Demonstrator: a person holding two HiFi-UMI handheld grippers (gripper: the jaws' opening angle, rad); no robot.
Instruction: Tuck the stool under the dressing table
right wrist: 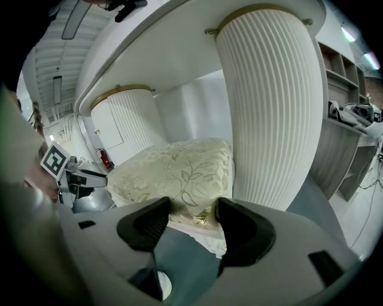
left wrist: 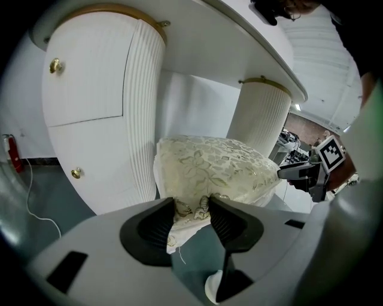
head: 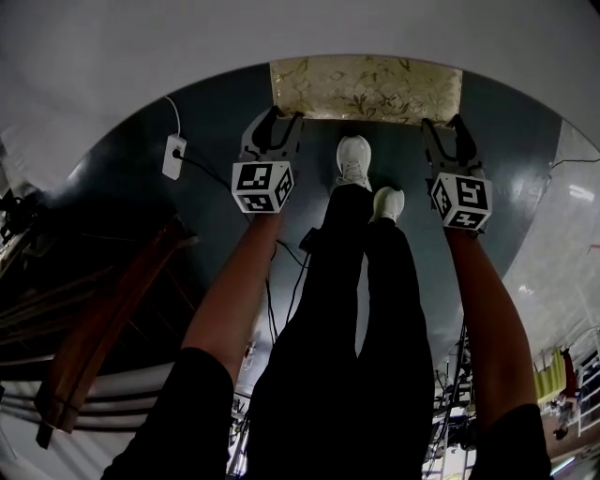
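Observation:
The stool point(head: 366, 89) has a cream cushion with a gold leaf pattern, and its far part lies under the white dressing table top point(head: 281, 28). My left gripper point(head: 273, 127) holds its near left corner and my right gripper point(head: 448, 131) its near right corner. In the left gripper view the stool point(left wrist: 209, 167) stands between two ribbed white pedestals point(left wrist: 143, 107), and the left gripper point(left wrist: 191, 210) is closed on the cushion's fabric edge. In the right gripper view the right gripper point(right wrist: 194, 216) is closed on the edge of the stool point(right wrist: 179, 170), beside a ribbed pedestal point(right wrist: 269, 107).
A white power strip point(head: 173, 157) with its cable lies on the dark floor to the left. The person's white shoes point(head: 354, 159) stand just short of the stool. Wooden rails point(head: 112, 319) run at lower left. A grey shelf unit point(right wrist: 347, 143) stands right of the table.

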